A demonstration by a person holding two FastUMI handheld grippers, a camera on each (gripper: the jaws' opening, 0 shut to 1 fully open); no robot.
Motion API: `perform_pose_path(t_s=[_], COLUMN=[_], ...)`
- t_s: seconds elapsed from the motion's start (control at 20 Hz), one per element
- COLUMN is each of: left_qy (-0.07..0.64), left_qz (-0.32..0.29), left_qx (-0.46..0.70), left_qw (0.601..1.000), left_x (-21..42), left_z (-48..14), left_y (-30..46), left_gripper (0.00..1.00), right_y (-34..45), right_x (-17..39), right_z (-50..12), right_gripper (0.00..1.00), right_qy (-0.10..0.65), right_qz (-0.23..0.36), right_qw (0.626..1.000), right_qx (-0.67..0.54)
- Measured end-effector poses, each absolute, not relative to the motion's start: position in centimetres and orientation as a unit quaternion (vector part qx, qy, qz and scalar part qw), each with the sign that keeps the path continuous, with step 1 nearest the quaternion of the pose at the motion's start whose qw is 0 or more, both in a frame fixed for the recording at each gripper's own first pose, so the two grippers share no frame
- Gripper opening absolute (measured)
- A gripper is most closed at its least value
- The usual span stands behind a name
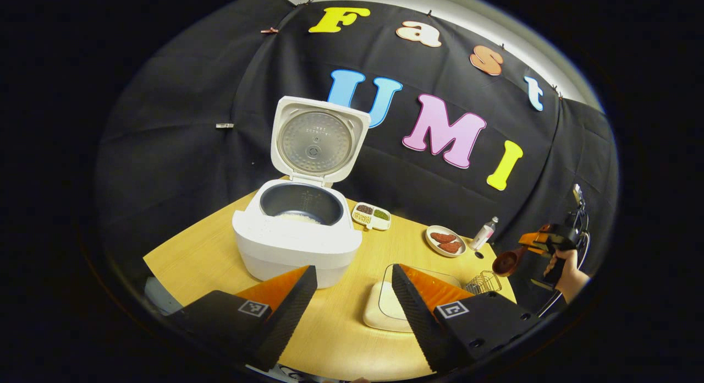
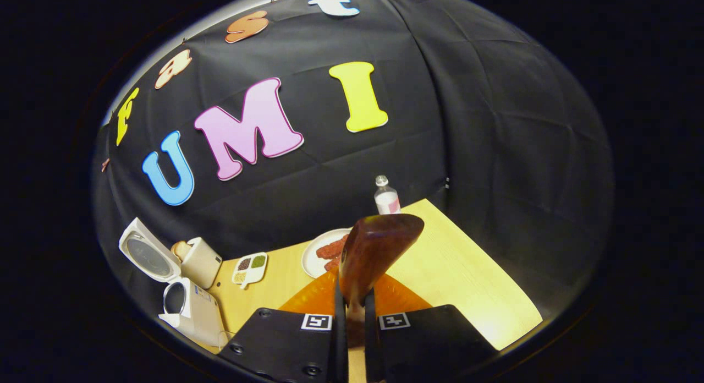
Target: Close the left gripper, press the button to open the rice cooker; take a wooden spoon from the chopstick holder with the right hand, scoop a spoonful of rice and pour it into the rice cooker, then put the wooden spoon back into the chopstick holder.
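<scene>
Pinching the wooden spoon by its handle, the right gripper hovers past the worktop's right edge; the left gripper hangs spread. The rice cooker stands open; whether rice has been scooped I cannot tell; the spoon's return remains.

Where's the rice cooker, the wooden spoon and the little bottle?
rice cooker [image 1: 294, 245]: left gripper view, white front body.
wooden spoon [image 2: 374, 251]: right gripper view, back of the bowl.
bottle [image 2: 387, 202]: right gripper view, the body.

Even overhead light brightens the table at lower centre; fisheye bending curves the edges, and rim detail perhaps softens slightly.
</scene>
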State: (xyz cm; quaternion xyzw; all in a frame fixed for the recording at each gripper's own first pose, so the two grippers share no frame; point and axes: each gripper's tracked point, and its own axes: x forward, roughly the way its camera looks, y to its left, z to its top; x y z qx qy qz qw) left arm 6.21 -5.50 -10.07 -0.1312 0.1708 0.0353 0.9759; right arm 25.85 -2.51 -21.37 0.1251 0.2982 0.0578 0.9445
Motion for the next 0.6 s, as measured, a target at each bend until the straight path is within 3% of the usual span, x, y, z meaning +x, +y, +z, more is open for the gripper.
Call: perform_pose_path(t_s=[0.35, 0.4, 0.6], left_qy=[0.167, 0.168, 0.182], left_qz=[0.071, 0.074, 0.079], left_qx=[-0.146, -0.149, -0.150], left_qw=[0.973, 0.972, 0.968], left_x=[6.5, 6.4, 5.3], left_z=[-11.4, -11.7, -13.1], left_y=[-8.9, -9.5, -11.1], left_gripper=[0.95, 0.95, 0.95], right_y=[-4.0, -3.9, -3.1], right_x=[26.7, 26.7, 26.0], right_z=[-25.3, -26.1, -28.6], right_gripper=[0.16, 0.12, 0.16], right_qy=[0.300, 0.306, 0.327], right_qz=[0.073, 0.074, 0.082], right_qw=[0.943, 0.941, 0.933], right_qx=[0.123, 0.126, 0.126])
